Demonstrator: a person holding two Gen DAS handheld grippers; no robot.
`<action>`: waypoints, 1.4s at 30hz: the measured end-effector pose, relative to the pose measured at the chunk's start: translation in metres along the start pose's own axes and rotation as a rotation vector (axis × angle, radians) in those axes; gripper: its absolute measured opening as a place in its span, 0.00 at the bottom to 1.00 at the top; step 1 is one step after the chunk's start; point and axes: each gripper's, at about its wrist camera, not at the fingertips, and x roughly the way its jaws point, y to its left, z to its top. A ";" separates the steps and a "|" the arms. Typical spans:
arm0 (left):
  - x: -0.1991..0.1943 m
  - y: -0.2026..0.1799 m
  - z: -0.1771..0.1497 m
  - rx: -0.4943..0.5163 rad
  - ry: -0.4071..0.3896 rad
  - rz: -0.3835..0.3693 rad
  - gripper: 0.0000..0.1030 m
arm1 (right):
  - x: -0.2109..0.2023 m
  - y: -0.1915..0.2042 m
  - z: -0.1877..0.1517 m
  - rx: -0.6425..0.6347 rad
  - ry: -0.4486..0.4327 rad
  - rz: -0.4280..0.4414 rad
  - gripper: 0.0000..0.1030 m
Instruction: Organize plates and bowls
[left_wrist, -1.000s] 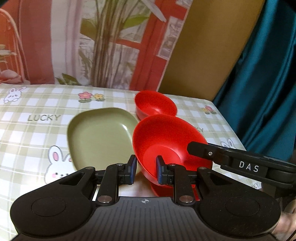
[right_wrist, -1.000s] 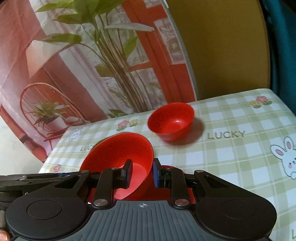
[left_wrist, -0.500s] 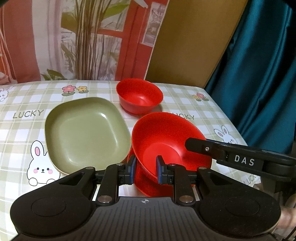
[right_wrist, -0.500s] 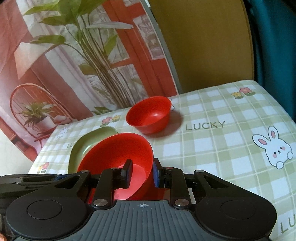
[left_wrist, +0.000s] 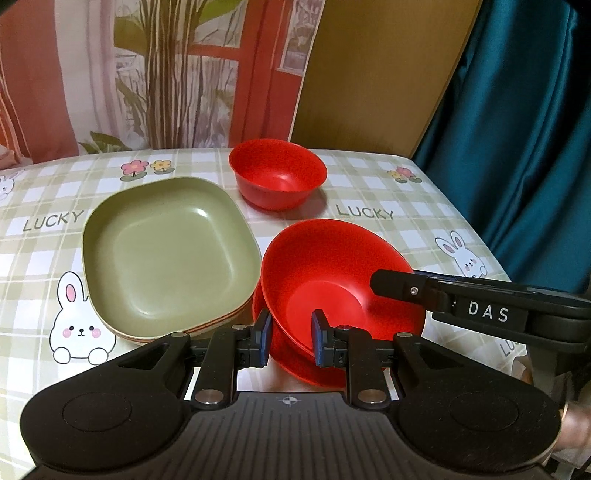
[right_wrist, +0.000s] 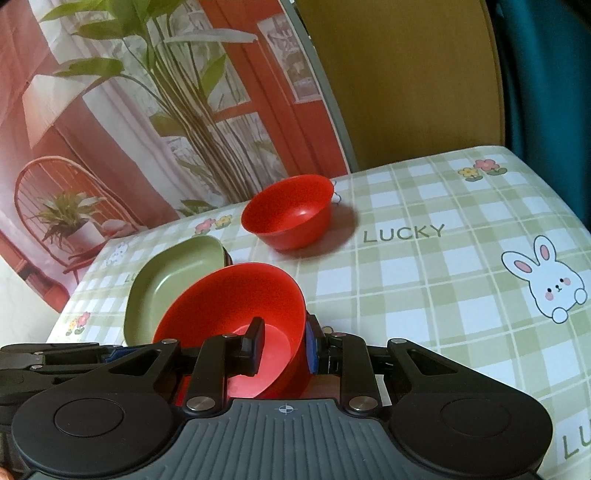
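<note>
A large red bowl (left_wrist: 332, 280) is tilted over another red dish (left_wrist: 310, 369) near the table's front edge. My left gripper (left_wrist: 290, 338) is shut on its near rim. My right gripper (right_wrist: 282, 343) is shut on its right rim; its finger (left_wrist: 406, 290) crosses the left wrist view. A small red bowl (left_wrist: 277, 178) stands behind; it also shows in the right wrist view (right_wrist: 291, 212). A green square plate (left_wrist: 166, 251) tops a stack of plates at the left, seen also in the right wrist view (right_wrist: 173, 275).
The table has a green checked cloth (right_wrist: 424, 280) with rabbits and "LUCKY" print. A teal curtain (left_wrist: 517, 147) hangs past the right edge. A printed backdrop (left_wrist: 147, 74) and a brown board (left_wrist: 369, 74) stand behind the table.
Both grippers have kept hold of the large red bowl. It has moved back toward the front edge, and the views have pulled back, showing more of the green plate and small bowl.
</note>
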 end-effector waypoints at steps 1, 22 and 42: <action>0.000 0.000 0.000 0.000 0.001 -0.001 0.23 | 0.001 0.000 -0.001 0.001 0.003 -0.001 0.22; 0.007 0.000 -0.001 0.006 0.018 -0.011 0.25 | 0.005 -0.005 -0.002 0.015 0.008 0.000 0.22; 0.002 0.008 -0.001 -0.032 0.003 0.012 0.29 | 0.001 -0.006 -0.001 0.009 0.006 -0.013 0.22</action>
